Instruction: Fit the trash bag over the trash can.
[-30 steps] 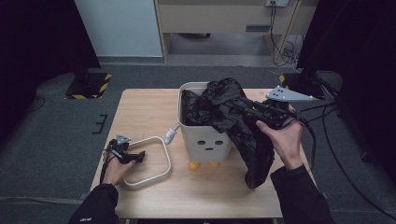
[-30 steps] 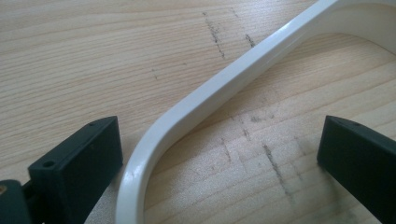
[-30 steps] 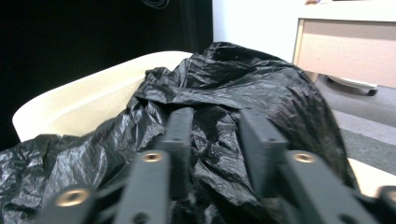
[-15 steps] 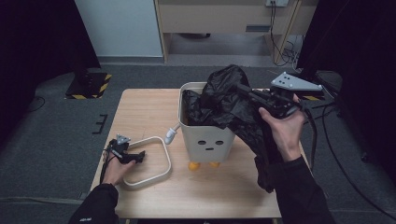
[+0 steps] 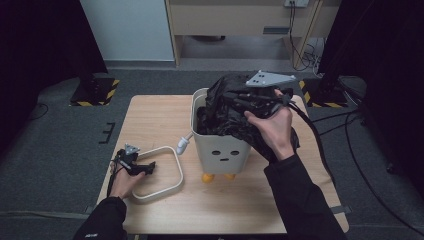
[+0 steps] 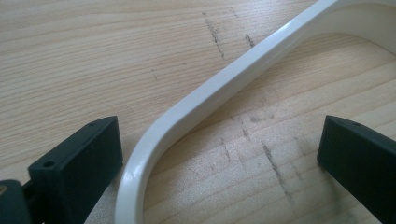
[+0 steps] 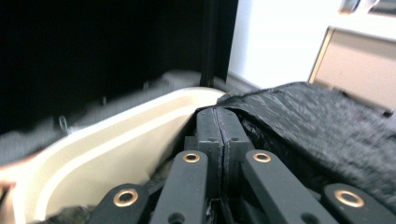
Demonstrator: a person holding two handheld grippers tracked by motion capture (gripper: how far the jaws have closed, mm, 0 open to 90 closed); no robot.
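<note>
Since the earlier frame, we see the right gripper (image 5: 240, 100) carry the black bag (image 5: 235, 117), pinched in just-closed jaws, over the bin (image 5: 222, 150), while the left gripper (image 5: 145, 169) stands open astride the white ring (image 5: 172, 167).

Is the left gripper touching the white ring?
Apart. The left gripper view shows the ring running between the open left gripper's fingers, with bare table on both sides.

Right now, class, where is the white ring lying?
In the high view, the white ring lies flat on the table's left side, beside the left gripper, left of the bin.
</note>
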